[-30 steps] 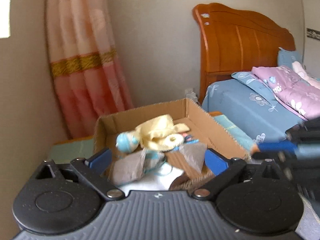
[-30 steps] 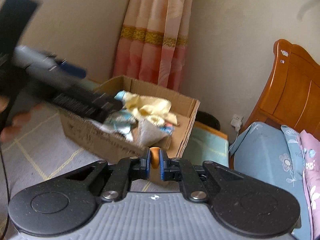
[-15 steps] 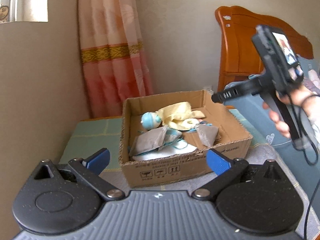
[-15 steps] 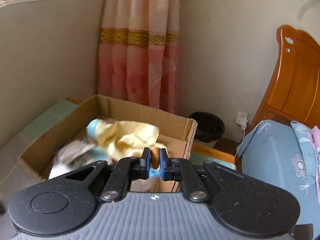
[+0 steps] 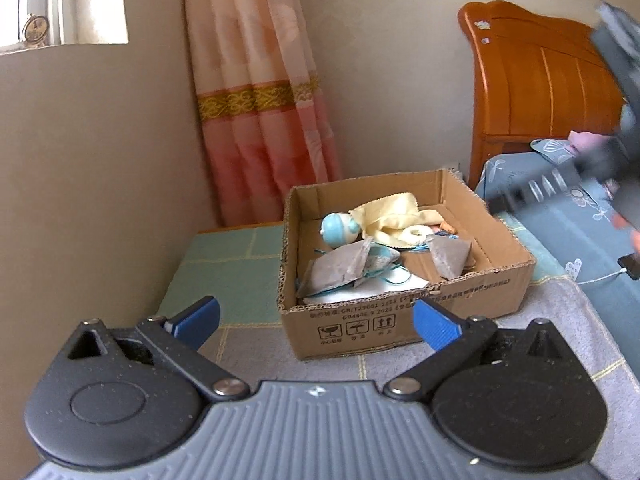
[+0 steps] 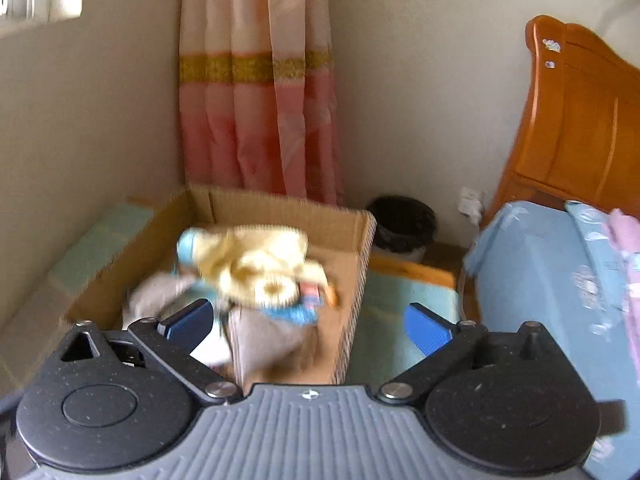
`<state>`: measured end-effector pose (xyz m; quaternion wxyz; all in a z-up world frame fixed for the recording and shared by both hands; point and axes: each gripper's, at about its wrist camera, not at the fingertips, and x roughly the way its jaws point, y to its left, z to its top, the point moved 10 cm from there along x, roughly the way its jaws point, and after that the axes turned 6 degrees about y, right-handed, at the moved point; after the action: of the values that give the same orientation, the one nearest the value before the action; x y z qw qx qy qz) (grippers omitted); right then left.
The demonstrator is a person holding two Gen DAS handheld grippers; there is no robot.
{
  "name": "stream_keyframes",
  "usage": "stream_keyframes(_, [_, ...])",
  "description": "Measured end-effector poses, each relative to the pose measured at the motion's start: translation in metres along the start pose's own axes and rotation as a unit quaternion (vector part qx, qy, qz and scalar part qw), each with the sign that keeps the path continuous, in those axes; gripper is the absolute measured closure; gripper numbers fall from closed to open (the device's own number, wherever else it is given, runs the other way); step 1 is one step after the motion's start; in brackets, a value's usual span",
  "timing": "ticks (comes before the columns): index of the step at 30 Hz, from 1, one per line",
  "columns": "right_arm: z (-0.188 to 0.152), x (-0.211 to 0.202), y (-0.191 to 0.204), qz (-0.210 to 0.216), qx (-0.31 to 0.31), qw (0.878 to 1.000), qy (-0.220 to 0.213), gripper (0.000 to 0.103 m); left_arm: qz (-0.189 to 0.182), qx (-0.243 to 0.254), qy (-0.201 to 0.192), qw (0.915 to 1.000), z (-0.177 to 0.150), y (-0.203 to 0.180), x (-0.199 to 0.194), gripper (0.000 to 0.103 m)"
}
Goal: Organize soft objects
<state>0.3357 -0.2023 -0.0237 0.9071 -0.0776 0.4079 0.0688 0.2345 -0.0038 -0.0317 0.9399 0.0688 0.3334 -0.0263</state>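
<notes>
With both grippers, left gripper (image 5: 316, 322) and right gripper (image 6: 310, 322), spread empty, I'd pinch the limp, light yellow cloth (image 5: 394, 216) at its far edge.

Curtain (image 5: 256, 92) — headboard (image 5: 536, 80) — bin (image 6: 402, 224)

Your left wrist view faces the cardboard box (image 5: 404, 316) from its near side; your right wrist view looks down over the same box (image 6: 280, 216), closer.

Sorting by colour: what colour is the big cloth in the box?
Pale yellow cloth, clearest in the left wrist view.
</notes>
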Motion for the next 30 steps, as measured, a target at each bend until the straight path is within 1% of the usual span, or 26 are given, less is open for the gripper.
stream_keyframes(3, [-0.026,-0.016,0.007,-0.064,-0.014,0.997,0.030,0.000,0.004,-0.015,0.026,0.9995,0.000,0.003,-0.001,0.001])
stream_keyframes(4, [-0.035,-0.020,0.007,-0.079,-0.012,0.996,0.039,0.000,0.003,-0.020,0.030,0.9993,0.001,0.003,-0.003,0.001])
stream_keyframes(7, [-0.060,-0.032,0.011,-0.099,0.007,0.993,0.062,0.000,0.007,-0.023,0.035,0.9991,0.004,0.003,-0.006,0.001])
stream_keyframes(11, [-0.080,-0.047,0.018,-0.094,0.031,0.993,0.071,0.000,0.013,-0.026,0.040,0.9988,0.009,0.002,-0.008,0.001])
stream_keyframes(16, [-0.084,-0.066,0.022,-0.082,0.070,0.993,0.057,0.000,0.007,-0.029,0.047,0.9985,0.011,-0.002,-0.011,0.000])
stream_keyframes(30, [-0.080,-0.078,0.025,-0.079,0.080,0.993,0.040,0.000,0.010,-0.026,0.052,0.9982,0.011,-0.003,-0.013,0.000])
